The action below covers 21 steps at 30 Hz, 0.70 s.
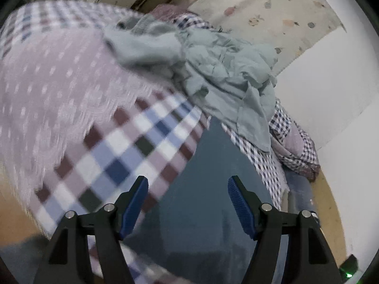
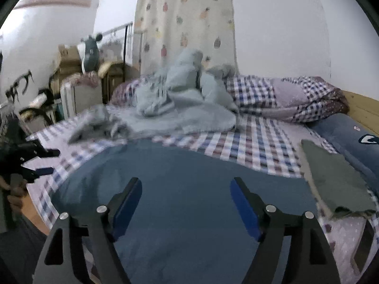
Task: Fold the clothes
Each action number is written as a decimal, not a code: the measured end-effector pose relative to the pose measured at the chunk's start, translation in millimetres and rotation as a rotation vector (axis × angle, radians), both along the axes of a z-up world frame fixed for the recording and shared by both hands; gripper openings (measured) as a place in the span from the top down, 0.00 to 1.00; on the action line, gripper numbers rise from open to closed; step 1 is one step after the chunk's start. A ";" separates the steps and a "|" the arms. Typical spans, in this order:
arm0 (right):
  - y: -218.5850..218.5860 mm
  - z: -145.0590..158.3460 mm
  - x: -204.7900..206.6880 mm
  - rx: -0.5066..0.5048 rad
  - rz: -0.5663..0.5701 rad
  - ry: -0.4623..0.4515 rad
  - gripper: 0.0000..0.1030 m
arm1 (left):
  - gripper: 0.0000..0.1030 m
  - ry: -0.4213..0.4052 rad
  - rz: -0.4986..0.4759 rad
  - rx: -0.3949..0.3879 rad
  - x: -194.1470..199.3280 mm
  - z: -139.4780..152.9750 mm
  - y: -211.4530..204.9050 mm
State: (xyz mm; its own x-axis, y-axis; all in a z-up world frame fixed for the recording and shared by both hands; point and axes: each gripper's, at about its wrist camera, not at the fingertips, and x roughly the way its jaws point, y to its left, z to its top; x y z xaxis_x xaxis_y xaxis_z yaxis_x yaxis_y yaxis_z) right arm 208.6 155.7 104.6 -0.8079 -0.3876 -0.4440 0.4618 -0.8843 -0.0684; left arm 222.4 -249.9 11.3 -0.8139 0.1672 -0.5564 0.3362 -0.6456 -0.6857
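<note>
A dark blue garment (image 2: 180,189) lies spread flat on the checked bed sheet (image 2: 248,146); the left wrist view shows the same blue garment (image 1: 213,165) under the fingers. My right gripper (image 2: 186,184) hangs open just above it, nothing between its fingers. My left gripper (image 1: 188,184) is open too, over the garment's edge; from the right wrist view that left gripper (image 2: 46,162) sits at the bed's left side. A heap of pale grey-green clothes (image 2: 184,99) (image 1: 213,71) is piled farther back. A folded dark grey piece (image 2: 336,184) rests at the right.
A rolled checked quilt (image 2: 296,97) and a navy pillow (image 2: 350,130) lie along the wall side with a wooden headboard (image 2: 364,108). Boxes, a plush toy (image 2: 90,52) and a suitcase (image 2: 78,97) stand beyond the bed's left end. A fruit-print curtain (image 2: 184,19) hangs behind.
</note>
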 end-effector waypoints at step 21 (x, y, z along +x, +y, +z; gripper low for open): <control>-82.7 -41.4 55.4 0.187 0.169 0.156 0.21 | 0.28 -0.027 0.000 0.218 32.4 -70.8 8.8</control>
State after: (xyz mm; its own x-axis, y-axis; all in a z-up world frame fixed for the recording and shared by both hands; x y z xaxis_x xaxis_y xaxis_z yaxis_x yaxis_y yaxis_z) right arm 264.0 73.0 63.2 -0.8030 -0.4451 -0.3963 0.5724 -0.7613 -0.3046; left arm 254.8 -241.0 -59.5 -0.7992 0.2859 -0.5287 0.3561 -0.4834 -0.7997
